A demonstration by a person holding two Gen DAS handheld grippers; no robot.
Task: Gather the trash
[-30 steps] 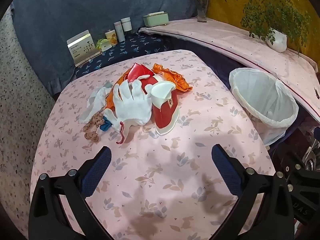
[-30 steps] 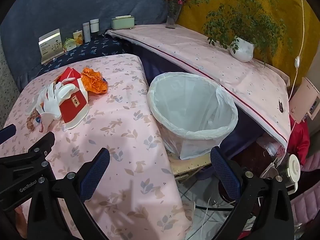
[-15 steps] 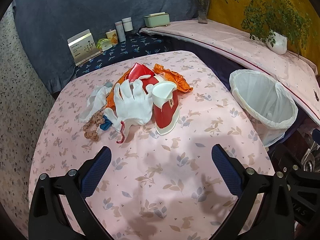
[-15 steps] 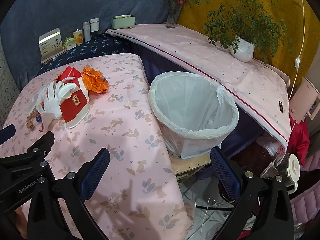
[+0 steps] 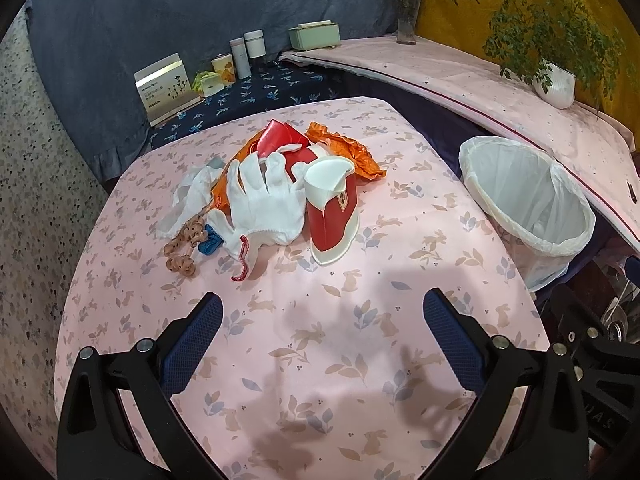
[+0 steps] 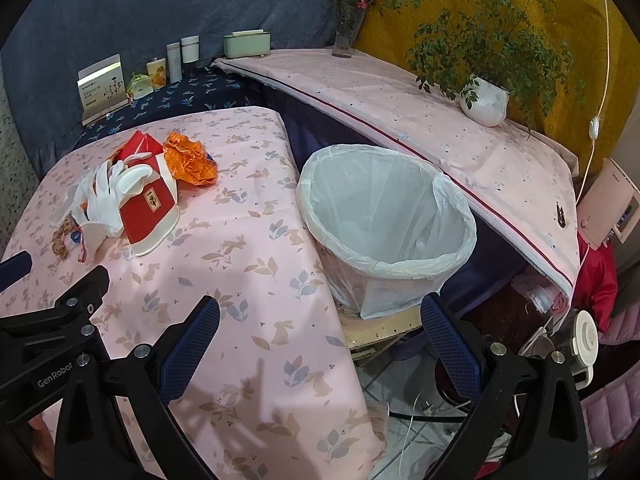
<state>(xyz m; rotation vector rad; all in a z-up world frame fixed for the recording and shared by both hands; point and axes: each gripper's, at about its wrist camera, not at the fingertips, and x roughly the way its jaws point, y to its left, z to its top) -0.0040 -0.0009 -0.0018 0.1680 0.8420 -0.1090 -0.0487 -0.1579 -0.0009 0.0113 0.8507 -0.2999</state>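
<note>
A pile of trash lies on the pink table: a white glove [image 5: 260,204], a red and white carton [image 5: 334,216], orange crumpled wrapping [image 5: 352,152], a brown scrunchie [image 5: 182,256] and a blue scrap [image 5: 210,244]. The pile also shows in the right wrist view, with the carton [image 6: 150,212] and the orange wrapping [image 6: 190,160]. A white-lined trash bin [image 6: 384,220] stands off the table's right edge and shows in the left wrist view [image 5: 524,204]. My left gripper [image 5: 322,332] is open, hovering before the pile. My right gripper [image 6: 320,332] is open, near the bin.
The pink rabbit-print tablecloth [image 5: 320,340] covers the table. A dark shelf behind holds a card stand [image 5: 166,88], small bottles [image 5: 242,58] and a green box [image 5: 314,36]. A pink ledge carries a potted plant [image 6: 484,100] and a flower vase [image 6: 344,40]. Cables lie on the floor [image 6: 420,416].
Both views have shifted only slightly. The pile and bin sit where they were, and both grippers stay open.
</note>
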